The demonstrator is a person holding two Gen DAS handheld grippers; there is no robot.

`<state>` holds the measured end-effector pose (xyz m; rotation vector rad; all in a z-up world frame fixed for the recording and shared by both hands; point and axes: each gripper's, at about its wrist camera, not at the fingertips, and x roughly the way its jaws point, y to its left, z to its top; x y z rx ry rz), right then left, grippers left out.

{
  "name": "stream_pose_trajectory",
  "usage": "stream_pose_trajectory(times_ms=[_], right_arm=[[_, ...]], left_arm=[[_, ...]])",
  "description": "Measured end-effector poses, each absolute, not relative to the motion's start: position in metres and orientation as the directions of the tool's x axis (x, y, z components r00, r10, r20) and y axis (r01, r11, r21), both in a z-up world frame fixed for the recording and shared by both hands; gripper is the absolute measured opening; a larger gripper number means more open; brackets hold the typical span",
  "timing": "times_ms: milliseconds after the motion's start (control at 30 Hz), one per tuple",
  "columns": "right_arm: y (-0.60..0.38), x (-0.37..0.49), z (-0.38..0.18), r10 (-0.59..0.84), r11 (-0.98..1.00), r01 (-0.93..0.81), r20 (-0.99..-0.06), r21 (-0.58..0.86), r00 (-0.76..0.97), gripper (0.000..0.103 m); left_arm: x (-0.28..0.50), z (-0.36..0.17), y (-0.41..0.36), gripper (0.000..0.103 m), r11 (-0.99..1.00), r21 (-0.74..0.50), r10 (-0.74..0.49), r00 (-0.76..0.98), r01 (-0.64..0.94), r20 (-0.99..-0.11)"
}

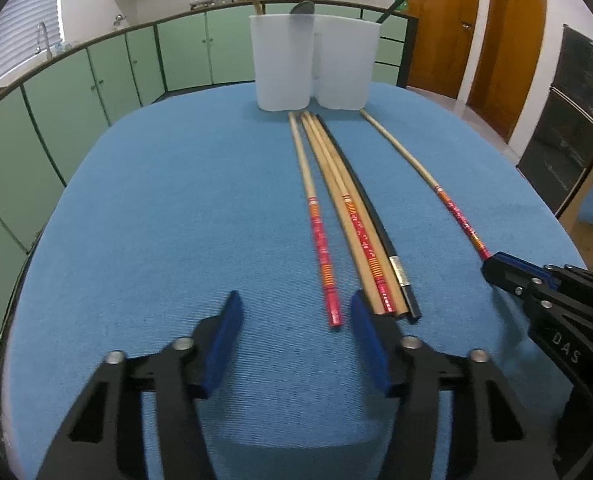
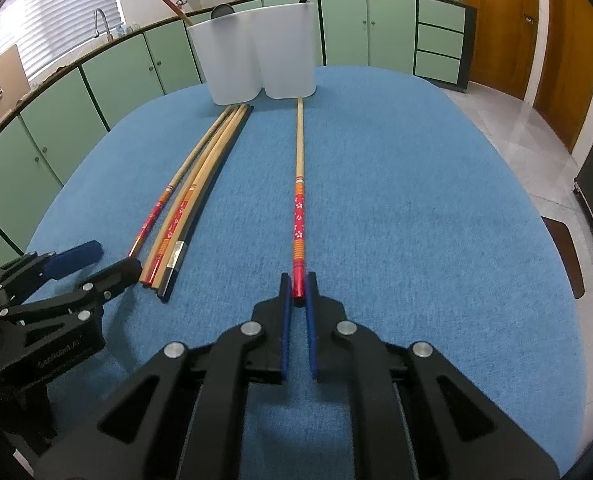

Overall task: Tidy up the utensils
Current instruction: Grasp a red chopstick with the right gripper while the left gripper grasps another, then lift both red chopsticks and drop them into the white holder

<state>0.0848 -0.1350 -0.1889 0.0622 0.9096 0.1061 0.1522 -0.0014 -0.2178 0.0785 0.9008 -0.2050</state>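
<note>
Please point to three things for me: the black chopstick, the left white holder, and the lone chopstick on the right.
Black chopstick (image 1: pixel 370 204), left wrist view, mid shaft.
Left holder (image 1: pixel 282 64), left wrist view, front wall.
Lone chopstick (image 2: pixel 299 204), right wrist view, red patterned part.

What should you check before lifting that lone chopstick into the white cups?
1. Right gripper shut on the lone chopstick: ok, pads squeeze its red end.
2. Lone chopstick lies apart from the bundle of chopsticks: ok.
3. Left gripper out of the way: ok, open, holding nothing, near the bundle's ends.
4. Far tip free of the white cups: cannot tell, it lies right at their base.
5. Room in the cups: ok, only a few utensils stand inside.
6. Blue cloth flat along the path: ok.
</note>
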Motion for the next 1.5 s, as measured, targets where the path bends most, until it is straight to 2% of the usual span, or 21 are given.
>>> stream_pose_trajectory(times_ms=[200,300,500,667,867,1200,1367,1500], right_arm=[[-0.134,0.084,-0.189,0.108,0.994,-0.069,-0.784,0.083,0.611,0.006],[-0.133,0.084,-0.189,0.104,0.995,-0.07,-0.784,0.078,0.612,0.005],[-0.136,0.08,-0.182,0.128,0.992,-0.073,-0.769,0.105,0.626,0.005],[-0.138,0.074,-0.16,0.134,0.991,-0.099,-0.743,0.092,0.656,0.005],[-0.141,0.071,-0.12,0.152,0.988,-0.124,-0.69,0.09,0.708,0.005],[-0.165,0.081,-0.034,0.22,0.975,-0.157,-0.552,0.159,0.805,0.005],[-0.169,0.101,0.001,0.242,0.97,-0.194,-0.524,0.147,0.817,0.005],[-0.171,0.119,0.02,0.271,0.962,-0.227,-0.532,0.149,0.802,0.005]], left_arm=[[0.15,-0.216,-0.005,0.012,0.974,-0.023,-0.159,0.607,0.224,-0.779],[0.151,-0.217,-0.005,0.006,0.975,-0.033,-0.162,0.606,0.218,-0.779],[0.147,-0.209,-0.003,0.006,0.976,-0.043,-0.169,0.614,0.214,-0.771],[0.138,-0.183,0.001,0.006,0.975,-0.018,-0.164,0.663,0.222,-0.731],[0.129,-0.137,0.009,0.006,0.976,-0.024,-0.179,0.732,0.217,-0.657],[0.137,-0.056,0.016,0.006,0.971,-0.043,-0.224,0.838,0.234,-0.497],[0.153,-0.025,0.02,0.006,0.967,-0.054,-0.248,0.86,0.251,-0.446],[0.166,-0.016,0.017,0.005,0.961,-0.067,-0.272,0.857,0.27,-0.437]])
